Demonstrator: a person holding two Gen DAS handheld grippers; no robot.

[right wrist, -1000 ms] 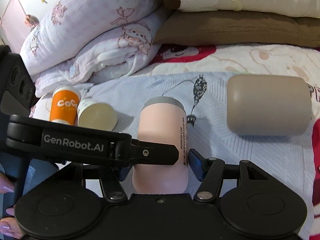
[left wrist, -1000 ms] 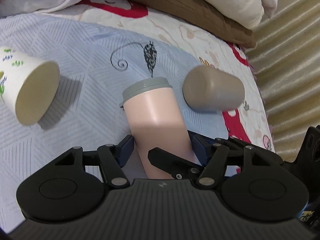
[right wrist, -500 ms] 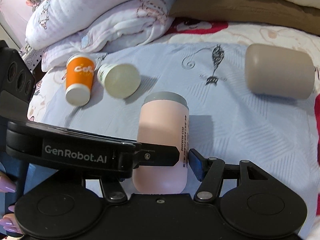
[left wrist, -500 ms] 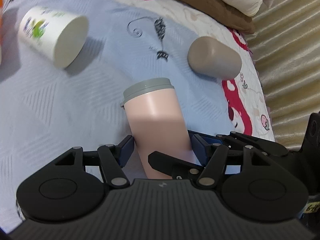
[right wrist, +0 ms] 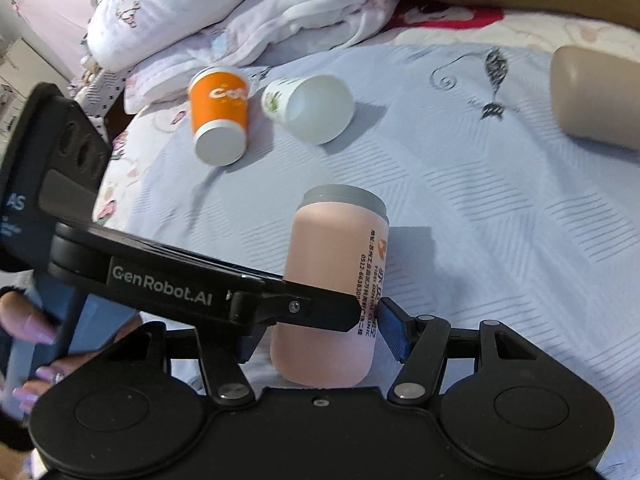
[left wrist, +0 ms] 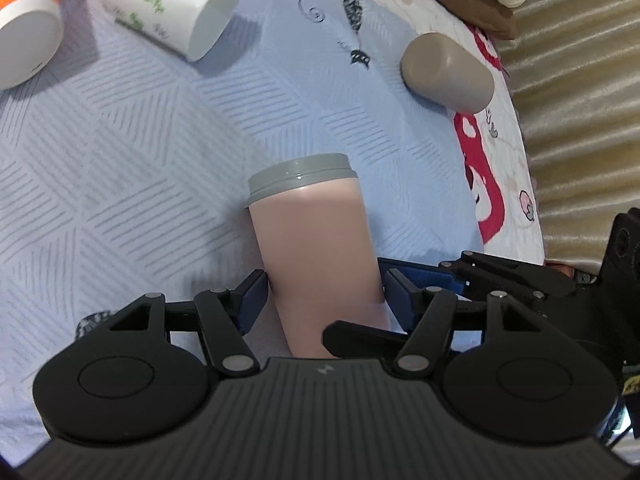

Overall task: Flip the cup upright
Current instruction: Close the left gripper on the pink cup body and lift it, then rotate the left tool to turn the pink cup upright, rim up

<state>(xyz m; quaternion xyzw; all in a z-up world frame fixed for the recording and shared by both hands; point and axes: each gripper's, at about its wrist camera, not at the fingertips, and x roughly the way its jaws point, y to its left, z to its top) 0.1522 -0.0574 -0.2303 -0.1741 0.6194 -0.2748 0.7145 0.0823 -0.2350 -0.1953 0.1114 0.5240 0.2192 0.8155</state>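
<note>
Raised higher above the bed [left wrist: 120, 168] than a second ago, the pink cup [left wrist: 316, 248] is seen in the left wrist view clamped between the jaws of the left gripper [left wrist: 322, 296], its grey rim pointing away. A white paper cup [left wrist: 176, 4] and a beige cup [left wrist: 446, 70] are lying beyond. From the right wrist view, the pink cup [right wrist: 336, 280] is gripped by the right gripper [right wrist: 320, 332] too, with the left gripper's finger [right wrist: 296, 306] crossing it. An orange cup [right wrist: 218, 114] is seen on the bed.

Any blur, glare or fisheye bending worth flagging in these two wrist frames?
Left wrist: sharp, small highlight on the pink cup rim, curtain folds bowed at the edge. Right wrist: pillows at top soft and smeared, cup label legible, soft shadows.
</note>
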